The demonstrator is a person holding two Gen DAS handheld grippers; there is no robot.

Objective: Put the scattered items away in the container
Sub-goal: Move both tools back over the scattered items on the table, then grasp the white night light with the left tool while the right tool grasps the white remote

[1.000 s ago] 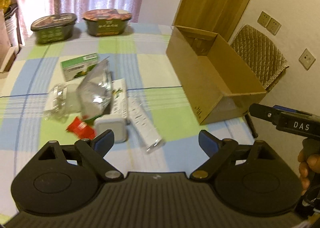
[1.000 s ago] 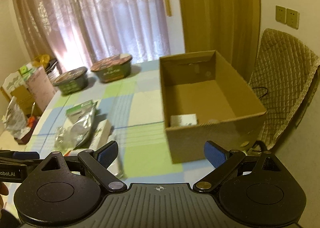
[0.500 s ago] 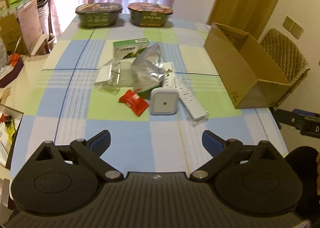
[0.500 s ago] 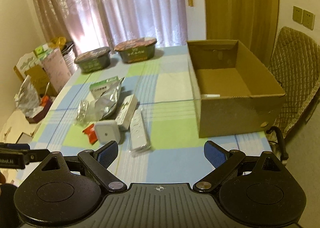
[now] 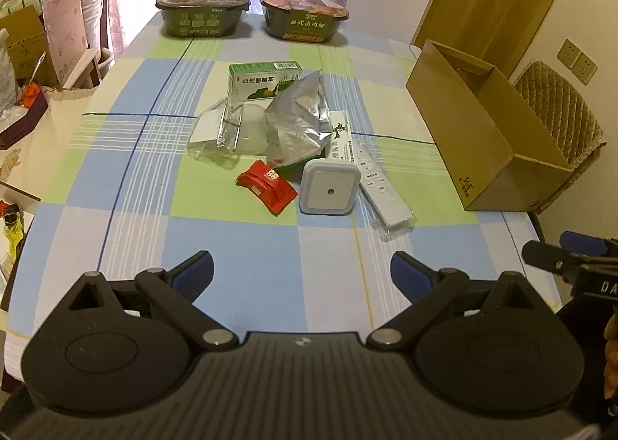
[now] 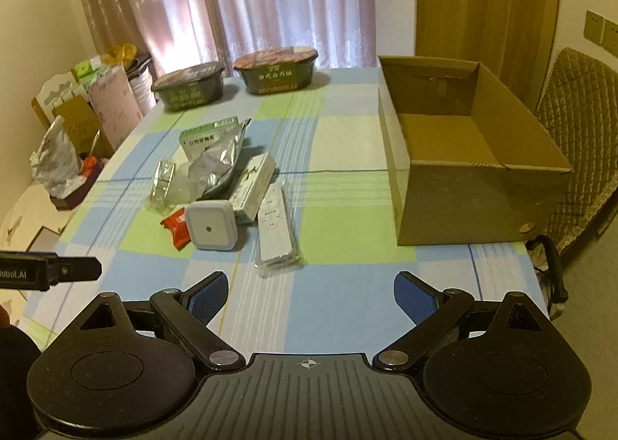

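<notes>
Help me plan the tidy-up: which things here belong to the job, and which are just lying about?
Job: cardboard box, red packet, white square device, remote, silver pouch, green box.

Lying about: two food bowls, chair.

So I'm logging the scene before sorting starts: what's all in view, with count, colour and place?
Cardboard box: 1, brown, open, table's right side.
Instant-meal bowls: 2, dark green, far edge.
Green-and-white carton: 1, behind the pile.
Silver foil pouch: 1, pile centre.
Clear plastic packet: 1, pile's left.
Red snack wrapper: 1, near side.
White square device: 1, beside the wrapper.
White remote control: 1, bagged, right of the device.
White long box: 1, under the pouch.
Quilted chair: 1, tan, behind the cardboard box.
Left gripper: jaws open.
Right gripper: jaws open.
</notes>
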